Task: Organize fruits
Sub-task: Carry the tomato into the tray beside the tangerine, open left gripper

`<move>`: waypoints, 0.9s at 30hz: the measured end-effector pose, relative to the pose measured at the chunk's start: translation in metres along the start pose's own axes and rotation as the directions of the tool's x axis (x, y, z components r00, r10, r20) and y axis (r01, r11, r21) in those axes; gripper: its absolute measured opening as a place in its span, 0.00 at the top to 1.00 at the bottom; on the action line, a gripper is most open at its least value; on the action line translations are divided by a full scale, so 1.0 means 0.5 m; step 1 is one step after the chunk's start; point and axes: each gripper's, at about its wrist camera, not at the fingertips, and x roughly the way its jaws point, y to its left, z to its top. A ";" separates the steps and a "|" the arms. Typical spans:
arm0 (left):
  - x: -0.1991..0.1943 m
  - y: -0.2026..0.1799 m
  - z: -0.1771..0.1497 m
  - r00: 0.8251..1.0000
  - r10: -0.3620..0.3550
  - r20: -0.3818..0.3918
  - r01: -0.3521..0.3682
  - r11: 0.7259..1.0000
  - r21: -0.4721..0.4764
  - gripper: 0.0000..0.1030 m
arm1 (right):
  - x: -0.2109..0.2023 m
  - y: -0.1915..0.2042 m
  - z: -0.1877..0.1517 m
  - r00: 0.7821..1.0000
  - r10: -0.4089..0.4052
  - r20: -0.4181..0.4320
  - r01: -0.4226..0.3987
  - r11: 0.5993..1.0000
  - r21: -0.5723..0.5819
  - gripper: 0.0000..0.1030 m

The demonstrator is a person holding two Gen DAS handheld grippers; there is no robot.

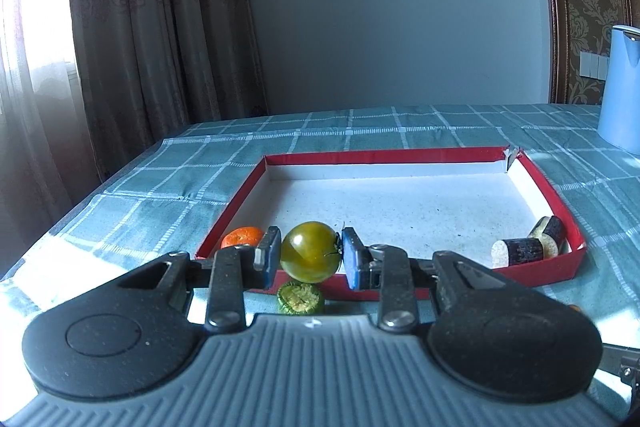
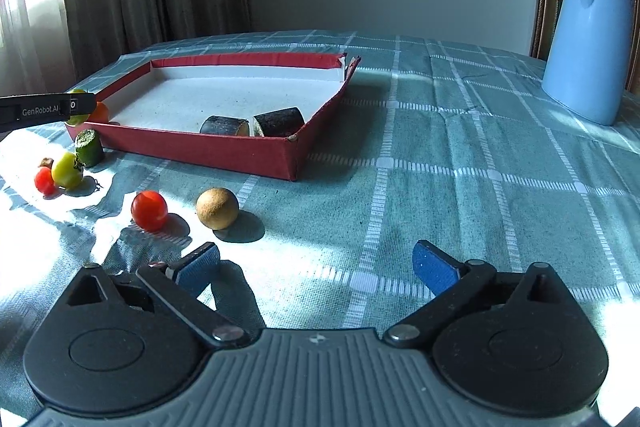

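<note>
Left gripper [image 1: 310, 258]: one green tomato [image 1: 310, 251] is clamped between its pads, held above the near wall of the red tray [image 2: 224, 151]. "GenRobot.AI" is read on its side. Right gripper [image 2: 316, 269]: jaws are spread wide, nothing between them. Inside the tray: two eggplant pieces [image 2: 256, 125], long axes level; one orange fruit [image 1: 241, 237]. Before the tray: one cucumber stub [image 2: 90, 147], upright; two red tomatoes [image 2: 149, 209]; one yellow-green tomato [image 2: 66, 169]; one brown ball [image 2: 217, 207].
</note>
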 end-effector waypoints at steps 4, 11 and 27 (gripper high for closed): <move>0.025 0.013 0.030 1.000 0.019 0.003 -0.019 1.000 -0.024 0.71 | 0.002 -0.005 0.001 1.000 0.009 0.002 -0.009 1.000 0.009 0.00; 0.100 0.069 0.071 0.999 0.010 -0.046 -0.016 0.992 -0.126 0.71 | -0.001 -0.005 0.002 1.000 0.017 0.010 -0.017 1.000 0.017 0.00; 0.201 0.099 0.052 0.985 0.021 -0.172 -0.045 0.990 -0.135 0.52 | -0.004 -0.016 0.001 0.999 0.040 0.024 -0.041 0.998 0.048 0.00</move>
